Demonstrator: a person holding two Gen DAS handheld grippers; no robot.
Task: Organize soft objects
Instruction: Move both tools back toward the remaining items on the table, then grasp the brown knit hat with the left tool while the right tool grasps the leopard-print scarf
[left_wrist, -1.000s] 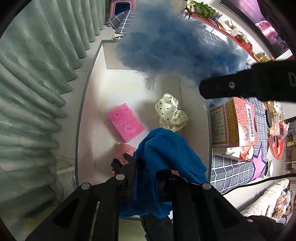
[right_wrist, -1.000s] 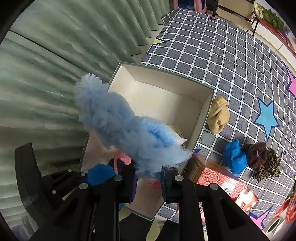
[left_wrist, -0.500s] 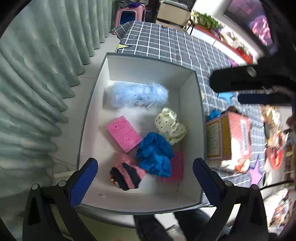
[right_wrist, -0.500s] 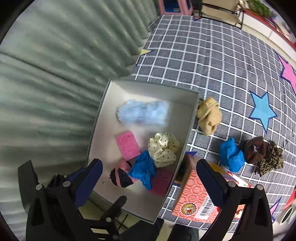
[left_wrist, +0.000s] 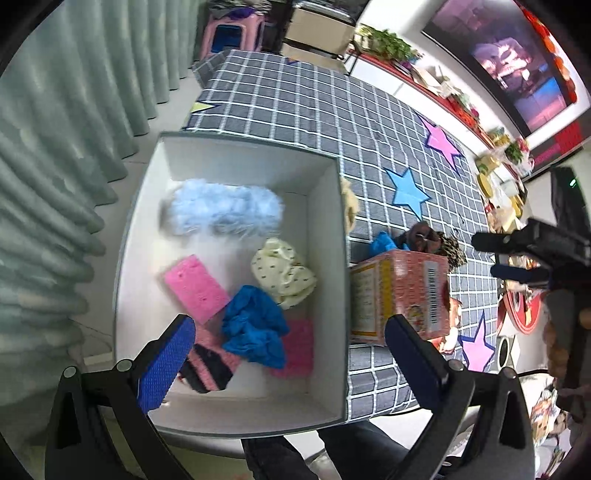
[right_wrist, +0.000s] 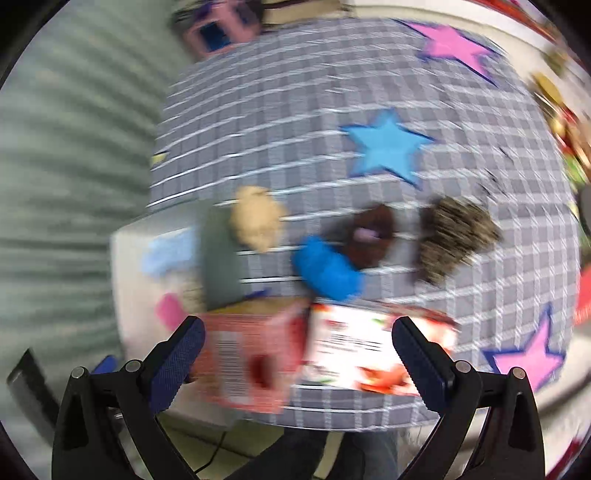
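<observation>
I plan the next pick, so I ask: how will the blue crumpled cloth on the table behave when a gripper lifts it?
The blue cloth looks bunched and soft, so it will probably droop and unfold when lifted. It seems light. It lies close against the dark brown scrunchie, which may shift too.

Grey checked tablecloth (left_wrist: 314, 110) with coloured stars, red printed carton (left_wrist: 402, 295), pale green curtain (left_wrist: 55, 147), pink stool (left_wrist: 231, 33)

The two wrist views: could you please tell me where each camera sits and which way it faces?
Left wrist: on the left tongs, open, looking down into the white box.
Right wrist: on the right tongs, open, facing the checked cloth; blurred.
Shared: red carton, blue cloth.
</observation>
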